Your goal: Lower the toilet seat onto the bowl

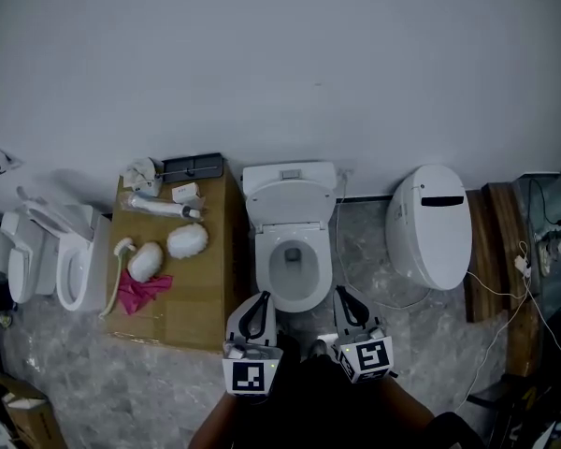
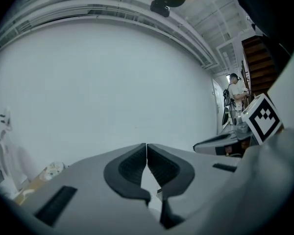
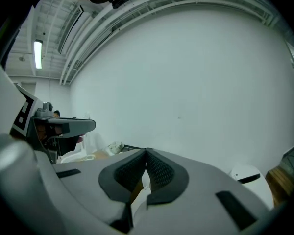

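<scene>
Both hand-held grippers were held low, side by side. The left hand-held gripper [image 1: 260, 299] had its jaws pressed together with nothing between them, and its own view [image 2: 146, 146] showed only the bare wall [image 2: 112, 92] past the tips. The right hand-held gripper [image 1: 342, 294] was likewise closed and empty, its tips [image 3: 146, 152] meeting.

The toilet [image 1: 291, 237] stood just ahead of both, between them, on the grey floor [image 1: 374, 251]. It was white, with the lid [image 1: 290, 199] tipped up against the tank. The seat [image 1: 262, 260] seemed to lie flat as a broad ring on the bowl [image 1: 294, 271], though from so steeply above I could not be sure. Neither hand-held gripper touched it.

Left of the left hand-held gripper sat a cardboard box [image 1: 201, 297] carrying a pink cloth [image 1: 142, 291] and a few white items. Beyond the box stood a second toilet [image 1: 75, 265]. Right of the right hand-held gripper, well apart, stood a third toilet [image 1: 430, 227] with its lid down.
</scene>
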The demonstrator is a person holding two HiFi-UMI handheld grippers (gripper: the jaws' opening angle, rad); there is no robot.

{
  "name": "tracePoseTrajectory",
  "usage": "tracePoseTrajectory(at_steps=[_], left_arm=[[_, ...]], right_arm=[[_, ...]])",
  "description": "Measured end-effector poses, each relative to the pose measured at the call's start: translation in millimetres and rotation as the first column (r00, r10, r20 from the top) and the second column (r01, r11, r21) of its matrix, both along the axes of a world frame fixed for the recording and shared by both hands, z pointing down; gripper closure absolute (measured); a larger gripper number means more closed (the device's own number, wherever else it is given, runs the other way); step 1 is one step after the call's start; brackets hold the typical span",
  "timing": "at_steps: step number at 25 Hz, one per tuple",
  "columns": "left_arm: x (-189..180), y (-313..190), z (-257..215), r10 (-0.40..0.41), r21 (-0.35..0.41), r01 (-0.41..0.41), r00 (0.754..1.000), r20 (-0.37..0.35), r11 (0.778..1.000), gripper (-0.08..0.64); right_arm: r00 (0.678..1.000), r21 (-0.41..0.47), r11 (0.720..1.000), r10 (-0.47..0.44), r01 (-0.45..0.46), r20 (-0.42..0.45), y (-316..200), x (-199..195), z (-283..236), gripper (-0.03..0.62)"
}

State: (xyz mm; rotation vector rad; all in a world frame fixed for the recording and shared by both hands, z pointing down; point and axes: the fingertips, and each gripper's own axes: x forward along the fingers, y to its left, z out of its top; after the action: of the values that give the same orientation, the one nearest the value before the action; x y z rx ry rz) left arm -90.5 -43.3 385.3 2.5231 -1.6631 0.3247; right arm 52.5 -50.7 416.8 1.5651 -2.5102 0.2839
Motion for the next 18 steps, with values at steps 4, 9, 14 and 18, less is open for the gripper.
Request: tracePoseTrajectory(at_steps=[4, 9, 14, 18], left_arm=[[-4, 2, -2, -0.014, 0.005, 0.015, 1.0, -0.012, 1.0, 0.548], [-8, 6, -7, -0.015, 0.025, 0.015, 1.0, -0.002, 1.0, 0.548], [-11, 12, -7, -0.018, 0.029, 0.018, 1.0, 0.0, 0.999, 0.547], [-14, 16, -8, -0.027, 0.029, 0.027, 1.0, 0.003, 0.999, 0.546]], right_arm=[[1.0, 0.001, 1.0, -0.014, 0.014, 0.001, -1, -6, -5, 0.566], [1.0, 0.015, 1.0, -0.001, 0.001, 0.001, 0, -6, -9, 0.566], [1.0, 0.021, 1.0, 0.001, -0.001, -0.006, 4, -7, -11, 0.566], [1.0, 0.024, 1.0, 0.01, -0.01, -0.003, 8, -7, -11, 0.566]])
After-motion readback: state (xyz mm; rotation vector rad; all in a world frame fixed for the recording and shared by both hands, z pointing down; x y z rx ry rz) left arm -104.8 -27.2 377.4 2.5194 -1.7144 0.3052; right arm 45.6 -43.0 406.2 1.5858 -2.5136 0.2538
